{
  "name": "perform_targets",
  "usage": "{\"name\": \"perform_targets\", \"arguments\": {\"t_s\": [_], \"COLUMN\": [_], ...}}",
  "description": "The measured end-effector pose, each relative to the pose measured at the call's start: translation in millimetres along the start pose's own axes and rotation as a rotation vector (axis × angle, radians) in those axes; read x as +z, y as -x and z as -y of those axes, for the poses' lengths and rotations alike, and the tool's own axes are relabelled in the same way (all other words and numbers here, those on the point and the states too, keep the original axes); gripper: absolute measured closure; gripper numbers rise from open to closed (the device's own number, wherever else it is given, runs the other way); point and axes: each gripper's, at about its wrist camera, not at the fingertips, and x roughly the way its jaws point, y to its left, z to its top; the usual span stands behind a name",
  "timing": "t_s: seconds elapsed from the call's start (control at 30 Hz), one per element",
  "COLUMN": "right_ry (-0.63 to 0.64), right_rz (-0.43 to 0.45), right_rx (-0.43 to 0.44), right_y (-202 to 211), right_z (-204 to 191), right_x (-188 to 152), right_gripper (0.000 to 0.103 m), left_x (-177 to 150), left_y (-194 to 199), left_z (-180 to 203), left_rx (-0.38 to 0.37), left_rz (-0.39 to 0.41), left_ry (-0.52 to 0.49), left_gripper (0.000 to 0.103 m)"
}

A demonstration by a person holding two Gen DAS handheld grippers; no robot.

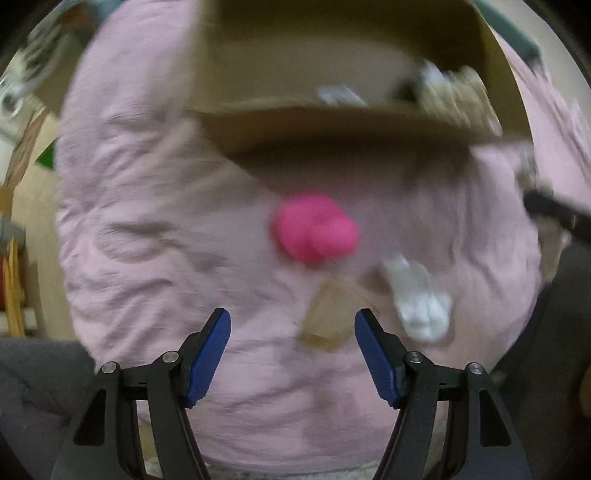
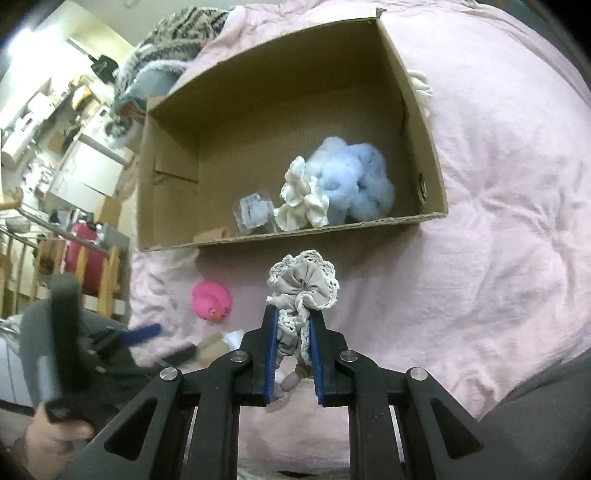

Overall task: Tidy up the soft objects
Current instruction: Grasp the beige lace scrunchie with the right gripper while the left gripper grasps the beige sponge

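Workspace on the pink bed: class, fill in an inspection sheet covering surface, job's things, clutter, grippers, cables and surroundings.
Surface: pink blanket, wrinkled.
Job's things: box open, holding a blue puff, a cream scrunchie and a clear packet; pink duck on the blanket; beige scrunchie in the right gripper.
Clutter: tan item and white item, blurred.
Grippers: right gripper shut on the beige scrunchie; left gripper open, empty.
Cables: nothing seen.
Surroundings: striped fabric, shelves.

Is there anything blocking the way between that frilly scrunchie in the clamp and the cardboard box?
Nothing visible does. The right gripper is shut on the scrunchie, and only bare pink blanket lies between it and the open box, whose near wall it must clear.
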Motion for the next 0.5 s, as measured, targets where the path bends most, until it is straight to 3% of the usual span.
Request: {"name": "perform_targets", "arguments": {"t_s": [0.23,0.4,0.47,0.5], "right_ry": [-0.031,-0.053,-0.057,-0.058], "right_rz": [0.017,0.014,0.013,0.011], "right_rx": [0.017,0.028,0.031,0.032], "right_y": [-6.3,-6.4,-8.9,-10.3], "right_z": [2.8,9.8,9.6,9.3], "right_x": [1.7,1.6,3.0,3.5], "right_gripper": [0.085,0.085,0.085,0.085], "left_x": [-5.5,-0.4,-0.1,-0.1], "left_y": [-19.7,-28.1,-24.1,-22.2], "left_z": [28.9,38.8,41.6,42.2], "left_rx": [0.045,0.049,0.031,0.029], "left_rz": [-0.034,-0.034,-0.009,-0.001], "left_ry": [-0.133,-0.149,-0.153,-0.155], "left_gripper": [0.039,0.061,0.081,0.082]}}
